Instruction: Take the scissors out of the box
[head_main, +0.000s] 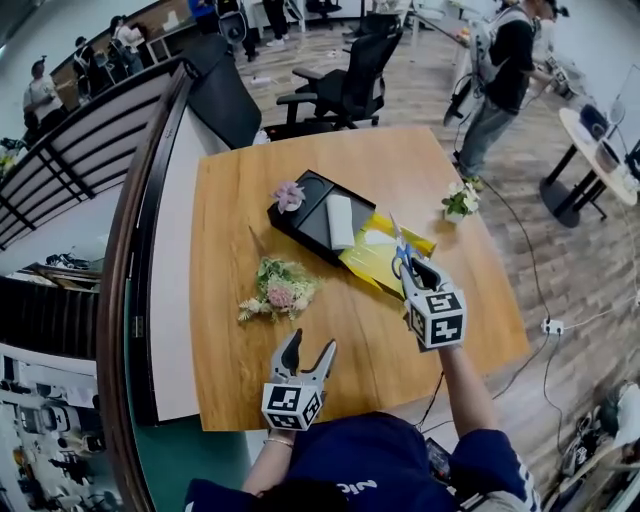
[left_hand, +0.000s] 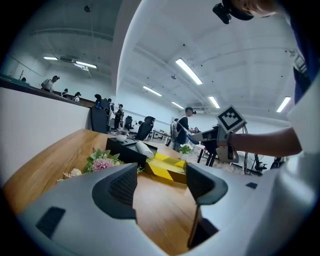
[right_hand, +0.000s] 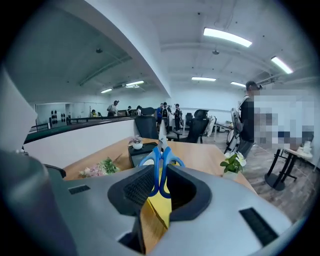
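My right gripper (head_main: 418, 268) (right_hand: 161, 184) is shut on the blue-handled scissors (right_hand: 161, 159) (head_main: 403, 252), which stand upright between its pads with the blades pointing up. It holds them in the air above the open yellow box (head_main: 383, 257) (left_hand: 167, 166) on the wooden table (head_main: 330, 370). My left gripper (head_main: 309, 352) (left_hand: 161, 184) hovers open near the table's front edge, with nothing between its fingers. In the left gripper view the right gripper (left_hand: 216, 142) shows at the right, raised over the table.
A black tray (head_main: 306, 225) with a white roll (head_main: 341, 220) and a small potted flower (head_main: 289, 196) sits behind the yellow box. A flower bouquet (head_main: 280, 288) lies at centre left. A white-flower pot (head_main: 460, 201) stands at the right edge. Office chairs and people are beyond the table.
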